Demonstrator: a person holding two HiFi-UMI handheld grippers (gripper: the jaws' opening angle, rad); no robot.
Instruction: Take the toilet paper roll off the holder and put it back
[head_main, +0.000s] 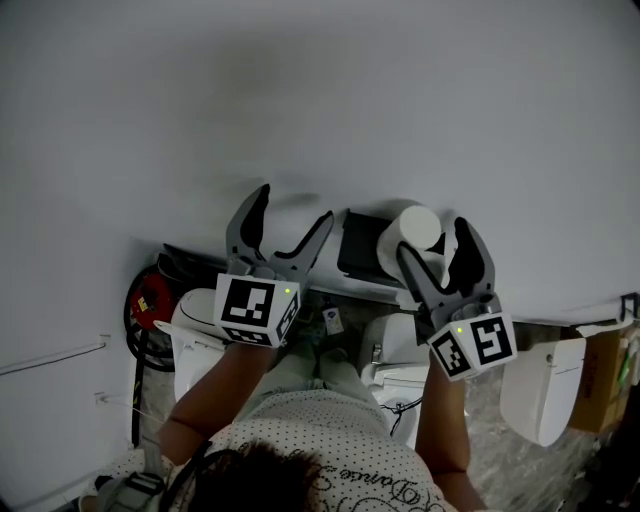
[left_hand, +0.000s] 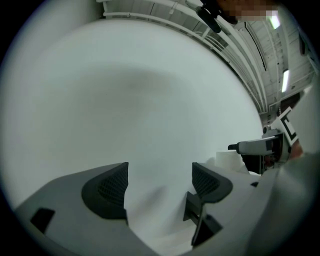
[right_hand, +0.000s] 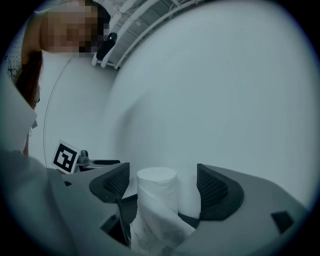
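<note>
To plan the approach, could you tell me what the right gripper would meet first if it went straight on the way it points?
Most likely the toilet paper roll: it stands upright between the open jaws of the right gripper, apparently touching neither, with the wall behind it.

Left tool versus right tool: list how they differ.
The right tool brackets the toilet paper roll, with gaps on both sides; the left tool has only bare wall between its jaws. The right tool sits at the black holder; the left tool hangs off to that holder's left. Both stand open, pressing on nothing.
</note>
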